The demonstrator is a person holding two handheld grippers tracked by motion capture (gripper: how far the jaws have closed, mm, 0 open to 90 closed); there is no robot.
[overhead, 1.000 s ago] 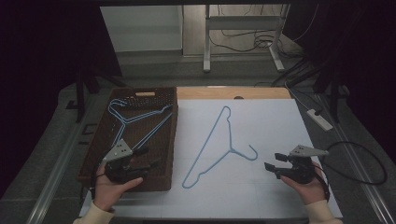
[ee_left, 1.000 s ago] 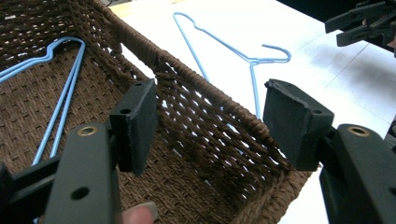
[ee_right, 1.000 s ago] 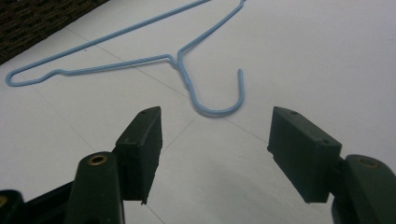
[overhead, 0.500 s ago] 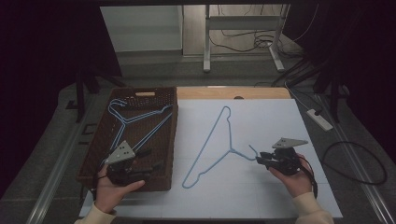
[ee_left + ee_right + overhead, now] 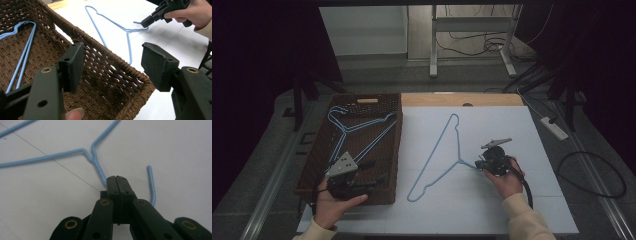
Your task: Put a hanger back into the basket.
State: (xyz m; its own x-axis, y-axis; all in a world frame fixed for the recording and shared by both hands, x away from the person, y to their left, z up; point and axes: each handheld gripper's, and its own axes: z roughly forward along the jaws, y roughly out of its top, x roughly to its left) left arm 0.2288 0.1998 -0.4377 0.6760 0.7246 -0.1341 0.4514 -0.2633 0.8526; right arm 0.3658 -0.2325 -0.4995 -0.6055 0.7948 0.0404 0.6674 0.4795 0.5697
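High view: one blue wire hanger (image 5: pixel 439 152) lay on the white sheet (image 5: pixel 512 210) beside the wicker basket (image 5: pixel 398 130), which held two more. Left gripper view: left gripper (image 5: pixel 111 67) gaped over the basket's corner. Right gripper view: right gripper (image 5: pixel 117 180) clenched the hanger's hook.

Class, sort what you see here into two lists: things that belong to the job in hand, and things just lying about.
In the job:
- light blue wire hanger on the white sheet
- right claw, shut on its hook
- brown woven wicker basket
- left claw, open above the basket

Lying about:
- white power strip
- black cable loop
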